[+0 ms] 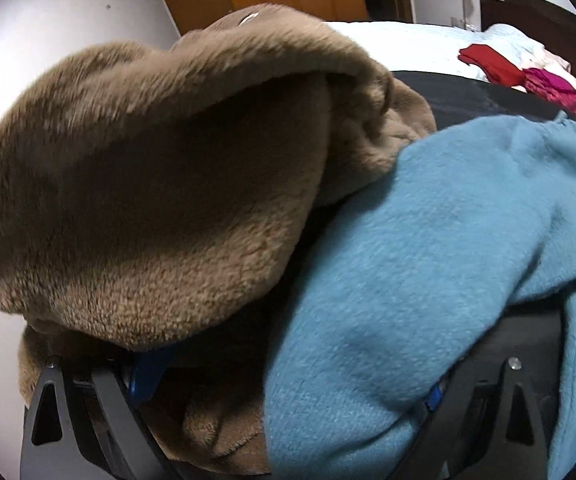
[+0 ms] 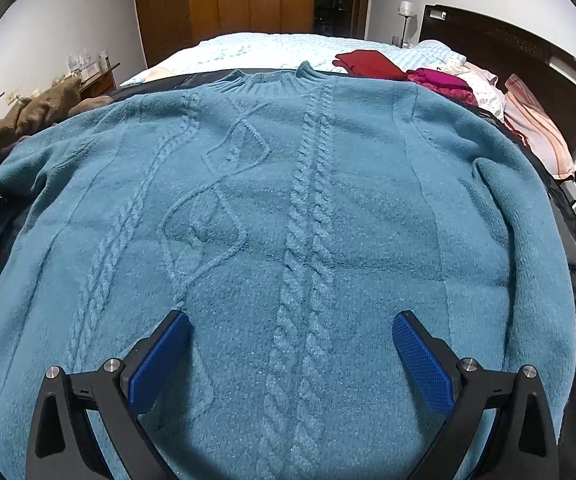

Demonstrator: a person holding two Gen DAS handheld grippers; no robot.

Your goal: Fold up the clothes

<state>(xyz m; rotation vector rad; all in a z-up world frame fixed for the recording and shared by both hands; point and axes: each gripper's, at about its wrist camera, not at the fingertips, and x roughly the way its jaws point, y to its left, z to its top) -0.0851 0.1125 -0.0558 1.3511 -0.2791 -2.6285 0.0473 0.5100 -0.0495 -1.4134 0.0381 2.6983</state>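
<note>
A teal cable-knit sweater lies spread flat, front up, collar toward the far side, on a dark mat on the bed. My right gripper is open and empty, hovering just above the sweater's lower middle. In the left wrist view, my left gripper is buried in cloth: the teal sweater's edge and a brown fleece garment drape over its fingers. The jaws stand wide apart with fabric between them; the fingertips are hidden.
The brown fleece lies heaped at the mat's left. A red garment, a magenta one and pink cloth lie at the far right by the dark headboard. Wooden wardrobe stands behind the bed.
</note>
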